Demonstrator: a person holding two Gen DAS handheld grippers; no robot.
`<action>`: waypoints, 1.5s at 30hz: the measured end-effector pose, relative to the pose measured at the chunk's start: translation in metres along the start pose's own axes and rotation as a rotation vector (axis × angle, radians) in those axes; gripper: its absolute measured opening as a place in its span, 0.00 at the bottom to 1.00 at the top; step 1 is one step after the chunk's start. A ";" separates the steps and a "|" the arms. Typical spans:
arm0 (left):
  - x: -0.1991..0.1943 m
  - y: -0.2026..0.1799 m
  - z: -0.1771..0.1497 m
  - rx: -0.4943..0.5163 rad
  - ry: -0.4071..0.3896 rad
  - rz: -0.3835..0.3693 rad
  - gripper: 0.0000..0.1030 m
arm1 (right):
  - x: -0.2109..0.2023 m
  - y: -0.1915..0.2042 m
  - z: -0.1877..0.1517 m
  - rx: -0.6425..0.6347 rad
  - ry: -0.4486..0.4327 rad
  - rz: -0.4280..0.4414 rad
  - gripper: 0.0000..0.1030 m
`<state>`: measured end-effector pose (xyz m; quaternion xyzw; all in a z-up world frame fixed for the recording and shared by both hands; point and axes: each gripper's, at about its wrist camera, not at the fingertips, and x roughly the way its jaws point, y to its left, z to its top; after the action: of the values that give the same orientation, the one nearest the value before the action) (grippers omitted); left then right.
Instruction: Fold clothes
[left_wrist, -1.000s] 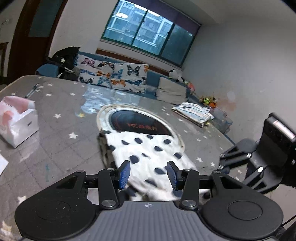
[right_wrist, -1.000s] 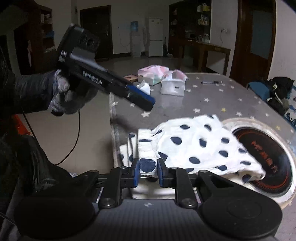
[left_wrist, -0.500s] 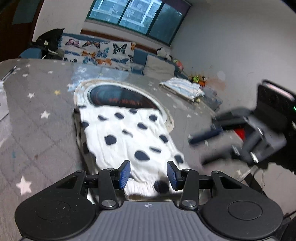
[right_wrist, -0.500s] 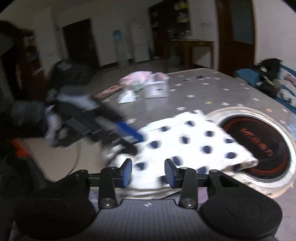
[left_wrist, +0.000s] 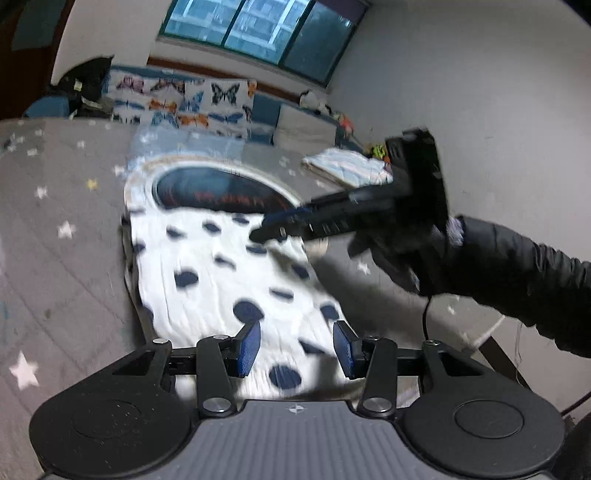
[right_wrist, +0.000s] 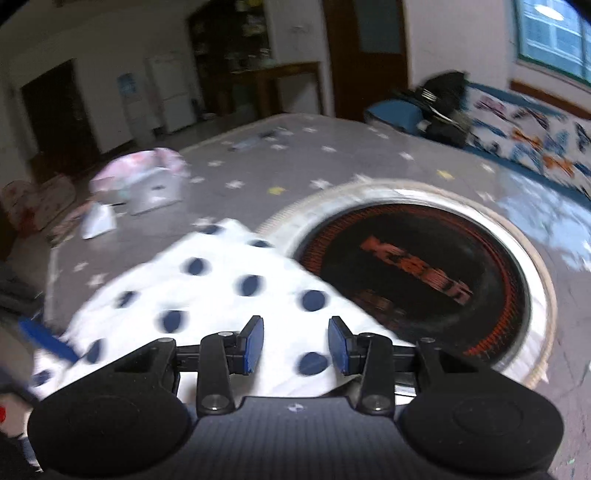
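Observation:
A white garment with dark blue dots (left_wrist: 221, 280) lies flat on the grey star-patterned table (left_wrist: 66, 258). Its far end overlaps the rim of a round black inset hob (left_wrist: 221, 192). My left gripper (left_wrist: 296, 349) hangs open over the garment's near end, with cloth below the pads but nothing pinched. My right gripper (right_wrist: 295, 345) is open too, low over the garment (right_wrist: 221, 288) right beside the hob (right_wrist: 413, 273). In the left wrist view a gloved hand holds the right gripper (left_wrist: 275, 225) over the garment's far right edge. The picture is blurred.
A folded striped cloth (left_wrist: 347, 168) lies at the table's far right corner. Tissue packs (right_wrist: 140, 181) sit on the table's other side. A sofa with butterfly cushions (left_wrist: 177, 99) runs behind the table. The table edge (left_wrist: 491, 332) drops off below the person's dark sleeve.
My right gripper let go of the garment's folded edge, opened, and swung across to the end by the hob. The left gripper edged forward and tipped down, staying open.

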<state>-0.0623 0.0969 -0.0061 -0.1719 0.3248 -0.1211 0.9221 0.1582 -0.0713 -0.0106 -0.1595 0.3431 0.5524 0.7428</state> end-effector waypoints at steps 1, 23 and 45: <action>0.001 0.001 -0.003 -0.008 0.008 0.002 0.45 | 0.004 -0.006 -0.001 0.019 0.002 -0.012 0.37; -0.024 0.002 -0.018 -0.090 -0.039 0.024 0.46 | 0.077 0.063 0.055 -0.139 0.053 0.100 0.36; -0.057 0.012 -0.051 -0.140 0.027 0.124 0.46 | 0.042 -0.027 0.030 0.075 0.084 0.050 0.40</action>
<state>-0.1368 0.1149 -0.0159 -0.2136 0.3549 -0.0429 0.9092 0.1993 -0.0319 -0.0218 -0.1462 0.3985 0.5502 0.7191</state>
